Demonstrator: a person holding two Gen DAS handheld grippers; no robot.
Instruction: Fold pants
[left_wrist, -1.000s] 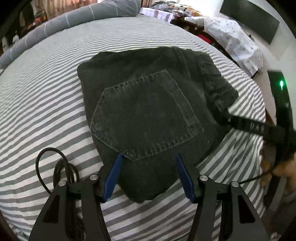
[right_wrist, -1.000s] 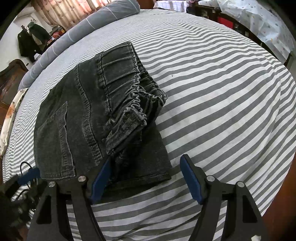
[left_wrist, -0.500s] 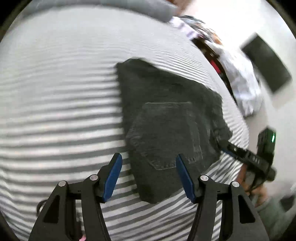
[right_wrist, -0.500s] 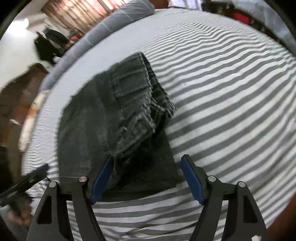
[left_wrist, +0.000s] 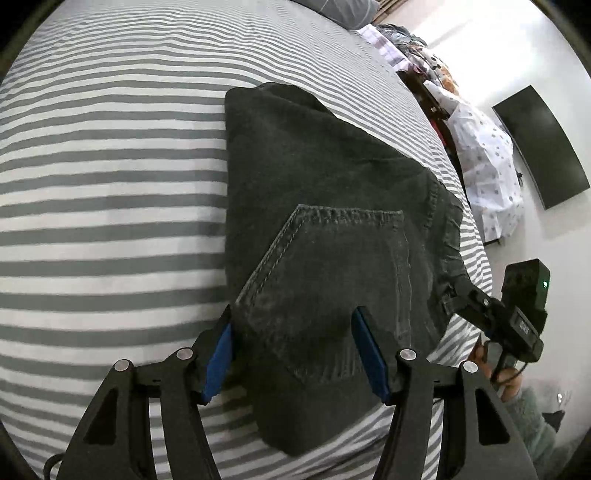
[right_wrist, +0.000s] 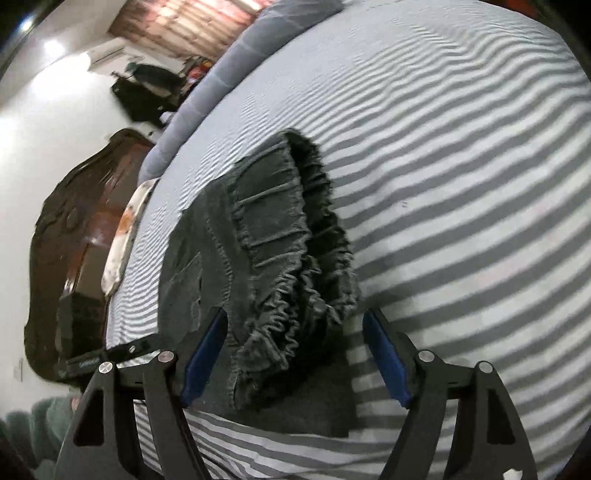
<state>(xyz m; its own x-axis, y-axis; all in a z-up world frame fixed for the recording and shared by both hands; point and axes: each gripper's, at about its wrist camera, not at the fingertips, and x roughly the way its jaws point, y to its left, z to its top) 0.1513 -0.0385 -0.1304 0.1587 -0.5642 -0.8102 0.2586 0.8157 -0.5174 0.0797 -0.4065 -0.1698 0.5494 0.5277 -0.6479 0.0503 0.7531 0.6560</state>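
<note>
Pants (left_wrist: 332, 206) lie folded between both open fingers; lower left gripper (left_wrist: 291, 354) and right gripper (right_wrist: 295, 354) evenly, pinching every layer.

No text, label or number can be read anywhere.

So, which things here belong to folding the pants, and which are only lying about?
For the job:
- folded black pants
- left hand-held gripper, open
- right hand-held gripper, open
- striped bed sheet under the pants

Only lying about:
- grey bolster
- dark screen on the wall
- spotted cloth
- wooden headboard
</note>
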